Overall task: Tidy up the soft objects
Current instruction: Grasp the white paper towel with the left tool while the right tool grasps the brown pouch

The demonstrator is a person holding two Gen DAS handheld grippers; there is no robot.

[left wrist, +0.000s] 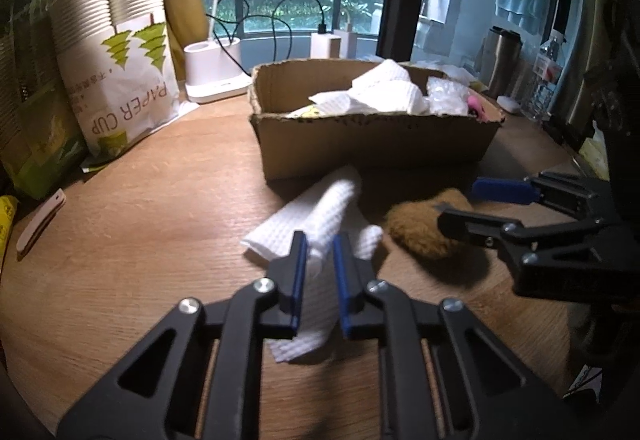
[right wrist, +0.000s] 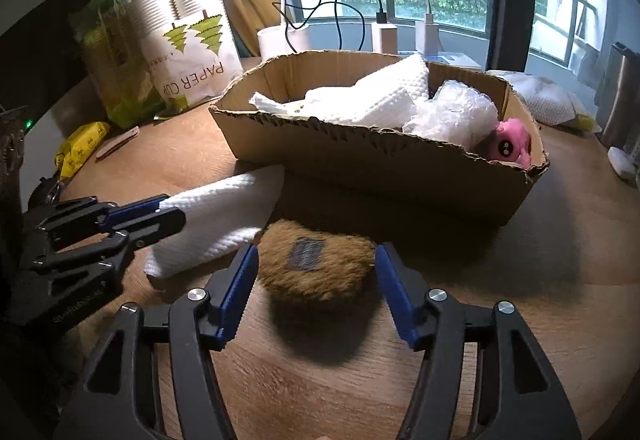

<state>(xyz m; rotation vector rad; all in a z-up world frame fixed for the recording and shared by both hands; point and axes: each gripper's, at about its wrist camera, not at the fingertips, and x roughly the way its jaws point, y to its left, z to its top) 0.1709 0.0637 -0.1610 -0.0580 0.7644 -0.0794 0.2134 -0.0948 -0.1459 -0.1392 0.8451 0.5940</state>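
A white waffle cloth (left wrist: 320,228) lies on the wooden table in front of a cardboard box (left wrist: 372,144). My left gripper (left wrist: 320,244) is shut on the cloth's near fold; it also shows in the right wrist view (right wrist: 160,212) on the cloth (right wrist: 224,216). A brown furry plush (right wrist: 316,264) lies just right of the cloth. My right gripper (right wrist: 316,260) is open, its blue pads on either side of the plush. In the left wrist view the plush (left wrist: 424,228) sits between the right gripper's fingers (left wrist: 472,204). The box (right wrist: 360,156) holds white cloths, bubble wrap and a pink toy (right wrist: 512,144).
A paper cup pack (left wrist: 120,60) and green packs stand at the left. A white lamp base (left wrist: 212,68) with cables and chargers sits behind the box. A steel tumbler (left wrist: 502,56) and a water bottle stand at the right. A yellow packet (right wrist: 80,144) lies at the left edge.
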